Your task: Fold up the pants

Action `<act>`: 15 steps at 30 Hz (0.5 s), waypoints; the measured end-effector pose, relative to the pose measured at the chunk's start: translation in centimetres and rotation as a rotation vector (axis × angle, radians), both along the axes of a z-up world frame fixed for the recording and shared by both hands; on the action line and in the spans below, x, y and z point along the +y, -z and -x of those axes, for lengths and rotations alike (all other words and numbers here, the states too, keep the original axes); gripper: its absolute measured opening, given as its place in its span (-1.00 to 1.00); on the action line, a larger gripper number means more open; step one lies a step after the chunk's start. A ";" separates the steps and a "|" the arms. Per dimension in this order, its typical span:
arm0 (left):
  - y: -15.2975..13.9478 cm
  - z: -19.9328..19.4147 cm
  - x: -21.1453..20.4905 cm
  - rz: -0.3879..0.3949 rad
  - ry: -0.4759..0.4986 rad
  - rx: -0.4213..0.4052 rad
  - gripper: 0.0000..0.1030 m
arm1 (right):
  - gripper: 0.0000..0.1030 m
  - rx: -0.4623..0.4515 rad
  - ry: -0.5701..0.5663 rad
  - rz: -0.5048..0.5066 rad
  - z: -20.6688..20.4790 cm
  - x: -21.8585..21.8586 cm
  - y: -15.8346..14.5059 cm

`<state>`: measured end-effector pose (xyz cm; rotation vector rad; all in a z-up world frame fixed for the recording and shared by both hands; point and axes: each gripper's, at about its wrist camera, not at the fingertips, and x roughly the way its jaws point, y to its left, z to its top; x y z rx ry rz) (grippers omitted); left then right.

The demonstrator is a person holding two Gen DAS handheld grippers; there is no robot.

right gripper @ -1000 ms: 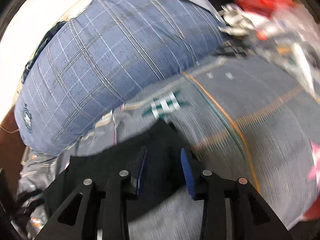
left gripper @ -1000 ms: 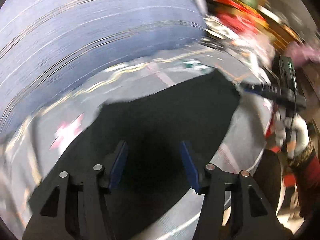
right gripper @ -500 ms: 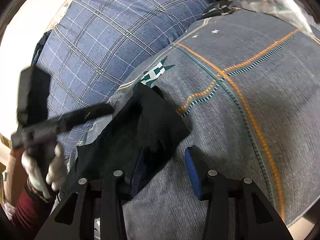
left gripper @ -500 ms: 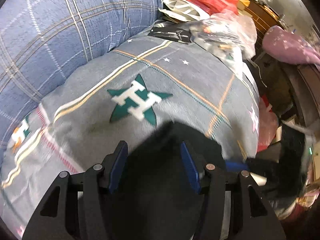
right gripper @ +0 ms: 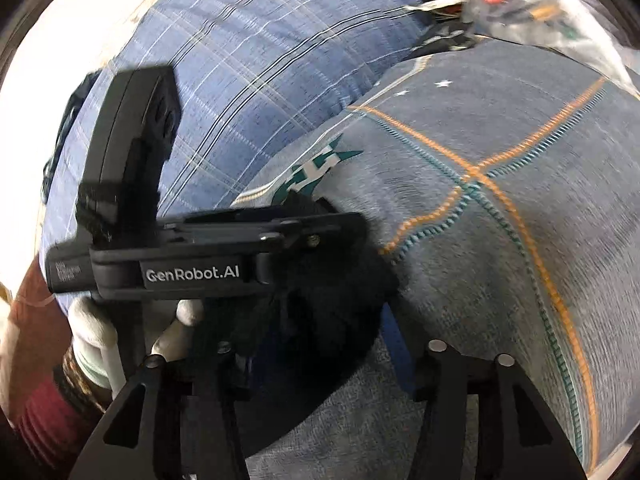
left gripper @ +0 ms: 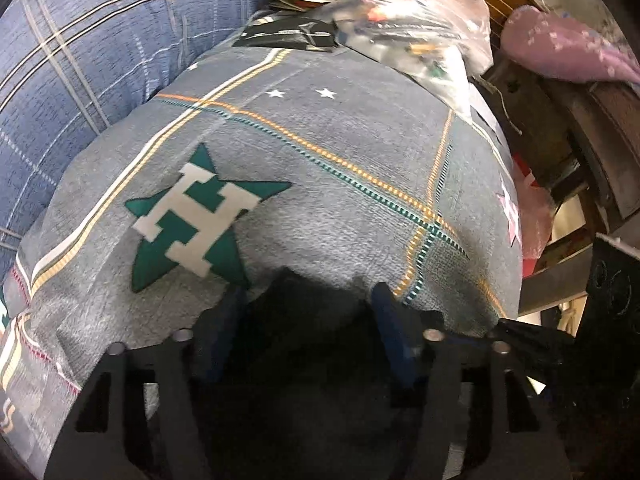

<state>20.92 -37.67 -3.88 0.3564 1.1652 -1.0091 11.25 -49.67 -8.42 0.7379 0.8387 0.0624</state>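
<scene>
Left wrist view: black pants [left gripper: 316,360] lie between the left gripper [left gripper: 308,320] fingers.

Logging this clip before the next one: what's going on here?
A person with a gripper in each hand is folding dark pants on a grey patterned bedspread, beside a blue plaid pillow. The left gripper is open over the pants. The right gripper is also open, with bunched pants fabric between its fingers. The two grippers are close together.
</scene>
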 end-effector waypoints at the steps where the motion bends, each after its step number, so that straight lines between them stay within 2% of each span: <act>1: 0.0 -0.4 0.1 0.007 -0.007 0.020 0.16 | 0.02 0.003 0.019 0.012 0.4 -0.1 -0.1; 4: 0.1 -0.9 0.4 0.017 -0.014 0.055 0.17 | 0.04 0.015 0.043 0.044 1.3 -0.1 -0.1; 8: 0.1 -0.3 -0.2 0.014 0.008 0.050 0.48 | 0.06 0.015 0.008 0.080 0.5 1.0 -0.3; 10: 0.1 0.1 -0.8 -0.002 0.019 0.037 0.57 | 0.06 0.009 -0.010 0.073 -0.3 1.3 -0.3; 12: 0.2 0.8 -1.5 -0.047 0.032 -0.013 0.55 | 0.06 -0.004 -0.019 0.061 -1.1 1.6 -0.1; 13: 0.0 1.2 -1.7 -0.068 0.040 -0.055 0.15 | 0.02 -0.013 -0.019 0.057 -1.4 1.6 0.0; 14: -0.2 1.5 -1.7 -0.083 0.043 -0.087 -0.36 | -0.30 -0.019 -0.024 0.045 -1.5 1.6 0.1; 15: -0.4 1.6 -1.5 -0.092 0.049 -0.100 -0.39 | -0.43 -0.023 -0.027 0.023 -1.4 1.5 0.2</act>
